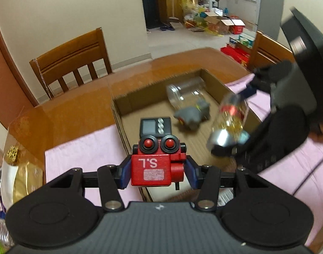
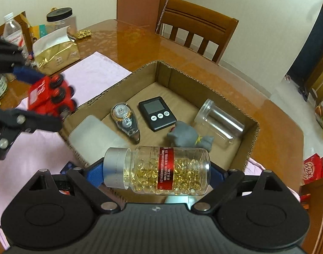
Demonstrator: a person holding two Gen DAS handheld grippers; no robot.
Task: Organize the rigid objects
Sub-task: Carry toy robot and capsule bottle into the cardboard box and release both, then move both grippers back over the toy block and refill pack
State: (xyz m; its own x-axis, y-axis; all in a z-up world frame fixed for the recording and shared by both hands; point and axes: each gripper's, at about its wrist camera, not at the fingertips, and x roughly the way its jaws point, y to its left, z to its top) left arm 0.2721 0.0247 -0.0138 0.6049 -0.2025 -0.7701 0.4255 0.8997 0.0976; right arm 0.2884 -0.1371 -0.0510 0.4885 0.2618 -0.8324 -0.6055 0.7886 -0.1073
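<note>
My left gripper is shut on a red toy robot marked "S.L", held above the near edge of an open cardboard box. The right wrist view shows that toy robot blurred at the left, over the pink cloth. My right gripper is shut on a clear capsule bottle with a silver cap, gripped end to end above the box's near side. Inside the box lie a black timer, a clear empty jar, a grey toy, a correction tape dispenser and a whitish plastic case.
The box stands on a wooden table partly covered by the pink cloth. A gold bag, a black-lidded jar and a water bottle crowd the table's left side. Wooden chairs stand around it.
</note>
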